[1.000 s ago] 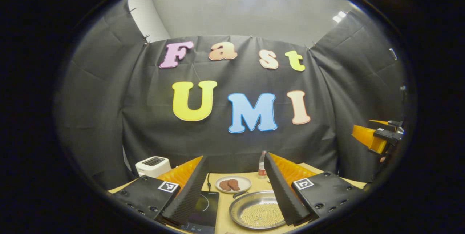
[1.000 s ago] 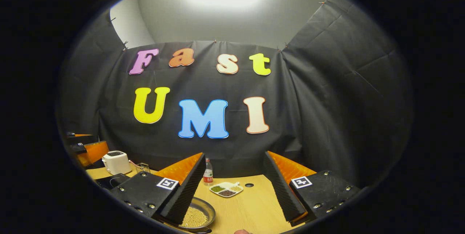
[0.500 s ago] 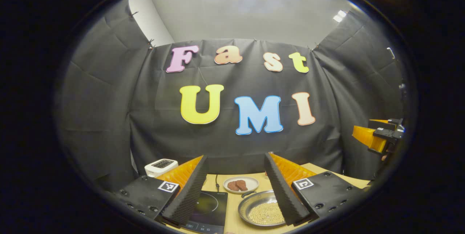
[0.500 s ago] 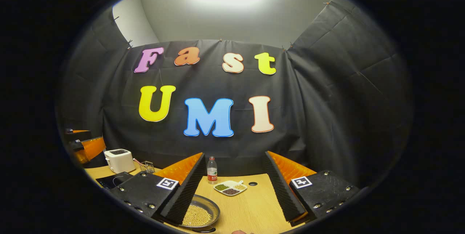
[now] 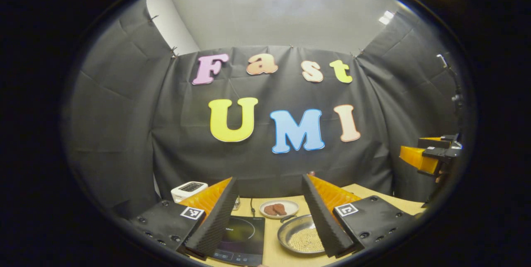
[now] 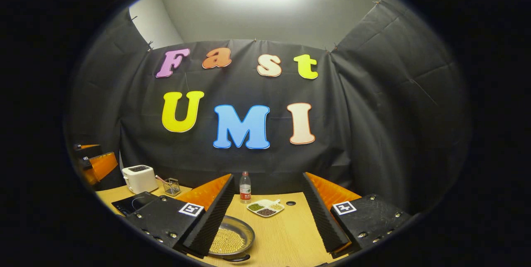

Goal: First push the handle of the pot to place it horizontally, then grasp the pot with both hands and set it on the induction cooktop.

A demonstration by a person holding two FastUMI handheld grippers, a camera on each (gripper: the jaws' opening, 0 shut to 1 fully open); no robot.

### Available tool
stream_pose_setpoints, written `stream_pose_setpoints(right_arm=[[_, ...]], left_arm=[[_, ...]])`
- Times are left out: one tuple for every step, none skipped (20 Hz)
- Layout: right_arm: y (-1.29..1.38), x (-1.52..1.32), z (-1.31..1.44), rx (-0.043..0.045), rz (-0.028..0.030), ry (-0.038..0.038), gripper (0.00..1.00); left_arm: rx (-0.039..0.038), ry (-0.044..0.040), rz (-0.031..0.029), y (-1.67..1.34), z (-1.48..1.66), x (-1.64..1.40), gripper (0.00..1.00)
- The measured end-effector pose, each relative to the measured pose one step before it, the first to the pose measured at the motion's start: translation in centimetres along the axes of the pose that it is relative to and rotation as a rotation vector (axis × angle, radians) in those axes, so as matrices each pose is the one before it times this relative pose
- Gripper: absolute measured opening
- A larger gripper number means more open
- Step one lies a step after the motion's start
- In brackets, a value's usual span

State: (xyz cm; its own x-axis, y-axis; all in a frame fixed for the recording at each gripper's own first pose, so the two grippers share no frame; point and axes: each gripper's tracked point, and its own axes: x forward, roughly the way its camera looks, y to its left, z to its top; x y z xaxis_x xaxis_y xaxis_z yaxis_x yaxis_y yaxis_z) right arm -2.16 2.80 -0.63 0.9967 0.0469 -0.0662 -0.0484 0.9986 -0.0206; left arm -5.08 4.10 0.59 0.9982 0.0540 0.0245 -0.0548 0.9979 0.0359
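Observation:
The pot (image 5: 300, 239) is a shallow metal pan full of pale beans, on the wooden table (image 5: 271, 254). A dark handle (image 5: 286, 218) sits on its far rim, and in the right gripper view another handle (image 6: 237, 258) shows at its near rim. The black induction cooktop (image 5: 242, 236) lies just left of the pot. My left gripper (image 5: 269, 186) hangs open above both, its right finger covering the pot's right edge. My right gripper (image 6: 268, 180) is open too, with the pot (image 6: 230, 240) beside its left finger. Neither gripper touches the pot.
A plate of brown food (image 5: 278, 208) lies behind the pot, a white toaster (image 5: 188, 189) at the back left. In the right gripper view a bottle (image 6: 245, 187), a divided dish (image 6: 265, 208), a wire basket (image 6: 171, 186) and a table hole (image 6: 291, 203) stand farther back.
The left gripper view has swung left and drawn back, so the pot looks smaller and more of the cooktop shows. The right gripper view has tipped down, showing more table. Both grippers stayed open.

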Motion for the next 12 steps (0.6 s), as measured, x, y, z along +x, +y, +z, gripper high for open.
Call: stream_pose_setpoints(right_arm=[[0.110, -0.144, 0.032, 0.00061, -0.00152, 0.00056, 0.96], [0.266, -0.117, -0.075, 0.00019, 0.00214, 0.00160, 0.95], [0.166, -0.008, -0.010, -0.00272, -0.00346, 0.00574, 0.92], [0.144, -0.005, -0.204, -0.00208, -0.00025, 0.00638, 0.84], [0.287, 0.043, -0.157, -0.00559, -0.00066, 0.00646, 0.75], [0.178, -0.043, 0.076, -0.00349, 0.00230, -0.00016, 0.75], [0.422, -0.042, 0.086, 0.00011, 0.00712, 0.00392, 0.67], [0.461, -0.024, -0.139, 0.00138, 0.01113, 0.00325, 0.67], [-0.049, 0.130, 0.006, -0.00730, -0.01918, -0.00181, 0.67], [0.228, -0.223, 0.247, 0.00382, 0.00753, -0.00369, 0.51], [0.373, 0.154, -0.220, -0.00117, 0.00401, 0.00743, 0.43], [0.463, -0.046, -0.225, -0.00362, 0.00792, 0.00843, 0.43]], left_arm=[[0.00119, 0.00162, 0.00361, 0.348, -0.045, -0.140, 1.00], [-0.00068, -0.00080, 0.00236, 0.148, -0.018, -0.218, 0.99], [-0.00075, -0.00249, 0.00221, 0.254, 0.202, -0.148, 1.00], [-0.00025, -0.00651, 0.00246, 0.245, 0.167, -0.218, 1.00], [0.00056, -0.00808, 0.00315, 0.249, 0.322, -0.211, 0.98], [0.00247, -0.00521, 0.00302, 0.345, 0.062, -0.173, 0.95], [0.00329, -0.00461, 0.00321, 0.241, 0.219, -0.123, 0.99], [0.00114, -0.00266, 0.00238, 0.298, -0.006, -0.026, 0.99], [-0.00106, -0.00099, 0.00059, 0.241, 0.048, -0.075, 0.99], [0.00042, -0.00114, 0.00129, 0.255, -0.016, -0.028, 1.00], [0.00118, -0.00084, 0.00030, 0.281, 0.063, -0.134, 0.99], [-0.00017, 0.00116, -0.00146, 0.230, -0.137, -0.021, 1.00]])
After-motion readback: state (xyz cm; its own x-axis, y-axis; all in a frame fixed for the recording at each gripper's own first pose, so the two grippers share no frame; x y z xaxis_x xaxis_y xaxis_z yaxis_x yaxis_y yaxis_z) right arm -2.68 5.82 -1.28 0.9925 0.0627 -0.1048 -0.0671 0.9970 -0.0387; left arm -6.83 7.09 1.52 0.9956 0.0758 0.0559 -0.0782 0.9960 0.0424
